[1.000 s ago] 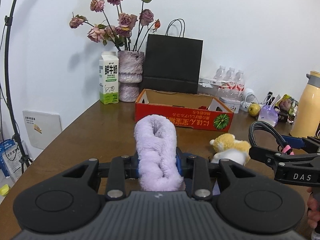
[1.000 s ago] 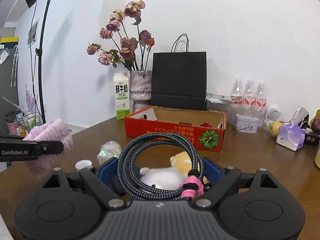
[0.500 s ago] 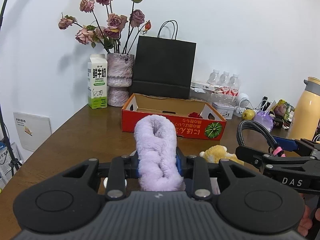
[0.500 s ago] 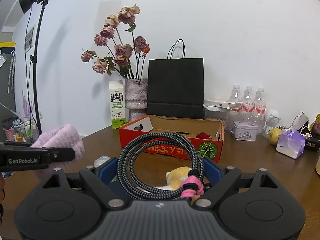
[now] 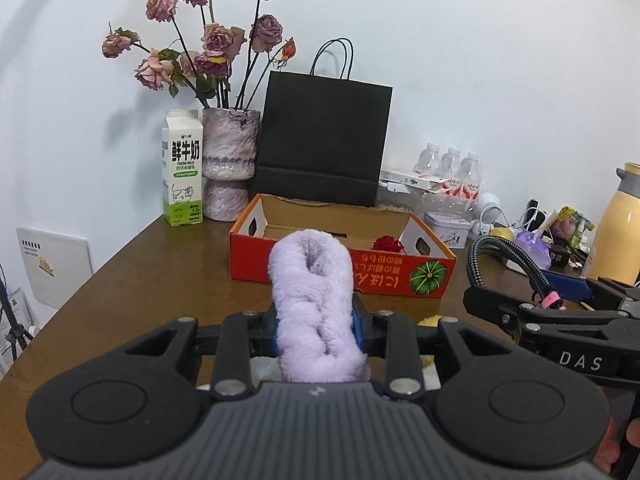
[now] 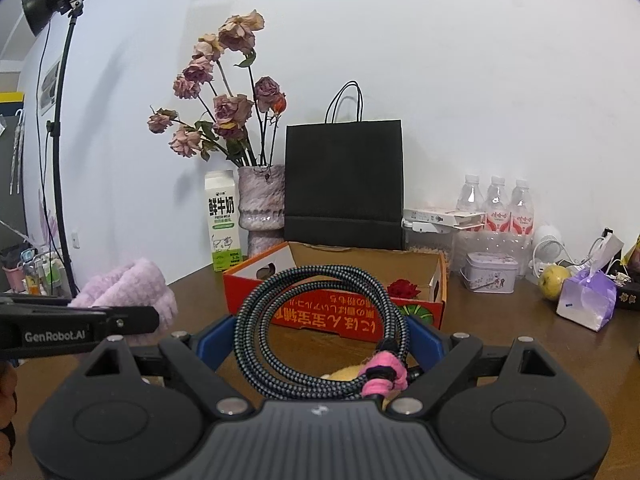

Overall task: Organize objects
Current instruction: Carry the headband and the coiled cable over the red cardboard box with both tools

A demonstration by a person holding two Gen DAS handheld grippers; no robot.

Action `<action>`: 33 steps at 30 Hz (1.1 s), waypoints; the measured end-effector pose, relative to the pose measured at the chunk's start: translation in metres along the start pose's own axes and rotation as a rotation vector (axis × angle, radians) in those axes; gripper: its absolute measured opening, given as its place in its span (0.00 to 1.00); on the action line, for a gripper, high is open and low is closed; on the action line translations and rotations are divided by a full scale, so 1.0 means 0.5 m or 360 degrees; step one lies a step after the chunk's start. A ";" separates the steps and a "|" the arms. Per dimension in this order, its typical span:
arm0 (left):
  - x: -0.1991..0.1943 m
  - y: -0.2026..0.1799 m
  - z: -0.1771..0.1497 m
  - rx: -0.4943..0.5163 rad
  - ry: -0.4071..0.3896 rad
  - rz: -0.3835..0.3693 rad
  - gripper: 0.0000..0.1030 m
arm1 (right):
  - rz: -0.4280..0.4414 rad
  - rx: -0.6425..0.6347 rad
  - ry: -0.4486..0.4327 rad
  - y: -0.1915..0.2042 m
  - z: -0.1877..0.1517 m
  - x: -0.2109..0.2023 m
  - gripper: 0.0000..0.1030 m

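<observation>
in the left wrist view the left gripper [image 5: 316, 320] is clamped on a rolled lilac towel [image 5: 314, 304], which stands up between the blue pads and leans forward over the brown table [image 5: 132, 280]; beyond it an open red box [image 5: 340, 256] sits on the table with a red rose [image 5: 387, 245] inside near its right end; behind the box stand a black bag [image 5: 324, 140], a pink vase [image 5: 229, 164] of dried roses and a milk carton [image 5: 181, 168]; water bottles [image 5: 450, 172] and a tin [image 5: 447, 229] lie further right, a yellow flask [image 5: 618, 224] at the edge; the right gripper [image 5: 560, 300] reaches in from the right with a cable [image 5: 504, 256]; in the right wrist view the right gripper [image 6: 320, 336] holds a coiled braided cable [image 6: 320, 324] across its widely spread pads, the coil bound by a pink tie [image 6: 384, 372]; a yellow plush [image 6: 348, 372] shows through the loop on the table; the box [image 6: 336, 312] is just ahead, the rose [image 6: 403, 289] in it; the left gripper [image 6: 80, 324] comes in from the left with the towel [image 6: 128, 288]; a pear [image 6: 554, 276] and a purple pouch [image 6: 586, 300] sit to the right; a lamp stand [image 6: 60, 120] rises at the far left.
</observation>
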State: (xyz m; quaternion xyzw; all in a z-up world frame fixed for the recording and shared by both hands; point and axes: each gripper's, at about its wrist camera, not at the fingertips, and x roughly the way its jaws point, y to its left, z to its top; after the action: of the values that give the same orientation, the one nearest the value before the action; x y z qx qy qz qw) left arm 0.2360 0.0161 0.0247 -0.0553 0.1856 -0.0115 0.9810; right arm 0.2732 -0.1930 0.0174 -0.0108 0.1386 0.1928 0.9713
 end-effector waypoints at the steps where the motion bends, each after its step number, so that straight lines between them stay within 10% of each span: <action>1: 0.007 -0.001 0.006 0.0001 -0.0003 0.0000 0.30 | 0.0001 0.0000 -0.0001 -0.002 0.004 0.006 0.87; 33: 0.223 -0.028 0.174 -0.0041 -0.0133 -0.0042 0.30 | -0.0026 0.0020 -0.0057 -0.059 0.122 0.199 0.87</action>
State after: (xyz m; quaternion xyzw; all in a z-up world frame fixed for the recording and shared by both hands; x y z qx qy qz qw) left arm 0.3713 0.0065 0.0662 -0.0707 0.1439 -0.0197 0.9869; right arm 0.3887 -0.1788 0.0477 -0.0022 0.1224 0.1841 0.9753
